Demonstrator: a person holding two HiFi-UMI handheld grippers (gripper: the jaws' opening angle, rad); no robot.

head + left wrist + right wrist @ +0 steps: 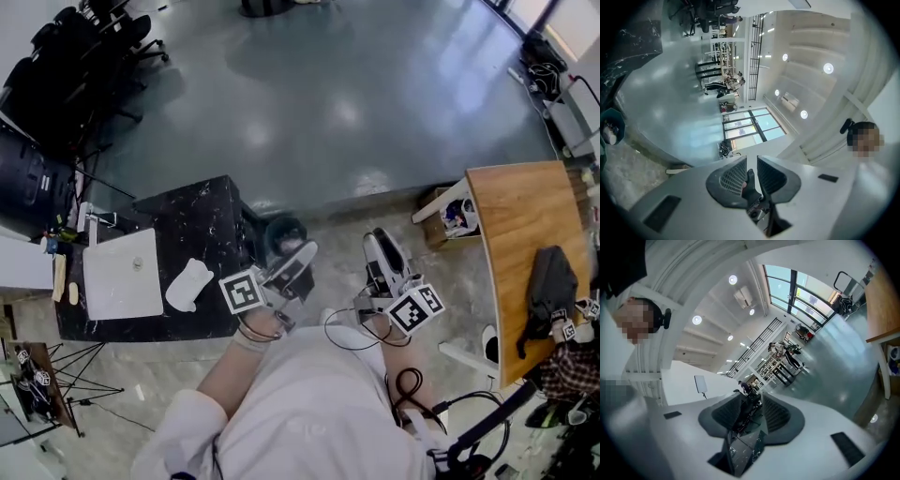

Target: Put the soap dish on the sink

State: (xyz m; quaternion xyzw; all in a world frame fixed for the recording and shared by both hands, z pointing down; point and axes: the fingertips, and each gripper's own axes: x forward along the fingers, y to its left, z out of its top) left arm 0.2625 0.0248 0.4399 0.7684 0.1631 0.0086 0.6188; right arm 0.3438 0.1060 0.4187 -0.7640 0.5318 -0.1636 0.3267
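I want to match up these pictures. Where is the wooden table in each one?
Head view: the wooden table is at the right edge.
Left gripper view: not clearly in it; a thin tan strip low left may be its edge.
Right gripper view: at the upper right edge.
Shared landmark: the shiny grey floor, seen in all three.

Glossy grey floor [309,103]; black office chairs [84,56] far left, curved wooden table [525,244] right; round ceiling lights [828,68], tall windows [750,124].
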